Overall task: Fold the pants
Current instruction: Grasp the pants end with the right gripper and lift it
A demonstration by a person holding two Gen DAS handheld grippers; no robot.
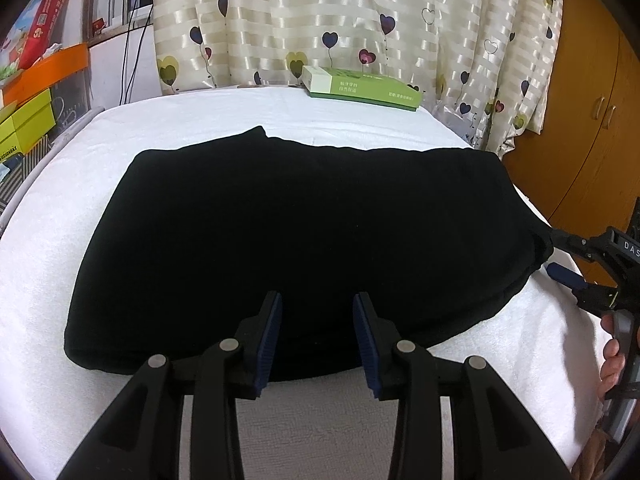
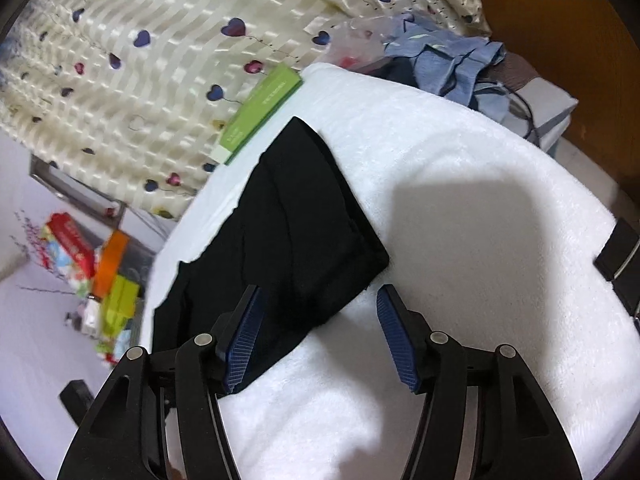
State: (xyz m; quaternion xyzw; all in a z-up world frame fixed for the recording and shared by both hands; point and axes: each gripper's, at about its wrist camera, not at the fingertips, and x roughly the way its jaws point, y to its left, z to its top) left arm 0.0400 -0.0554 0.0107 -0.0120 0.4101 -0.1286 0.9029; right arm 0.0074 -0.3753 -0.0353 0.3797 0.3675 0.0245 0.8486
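Blue-padded jaws of the left gripper [image 1: 318, 336] stand apart and empty over the near edge of the black pants [image 1: 296, 240], which lie folded flat on the white towel-covered tabletop [image 1: 60, 264]. At the pants' right end, the right gripper [image 2: 320, 332] also has its jaws wide, holding nothing. A green box [image 1: 360, 88] sits at the far edge, against the heart-print curtain [image 1: 320, 12].
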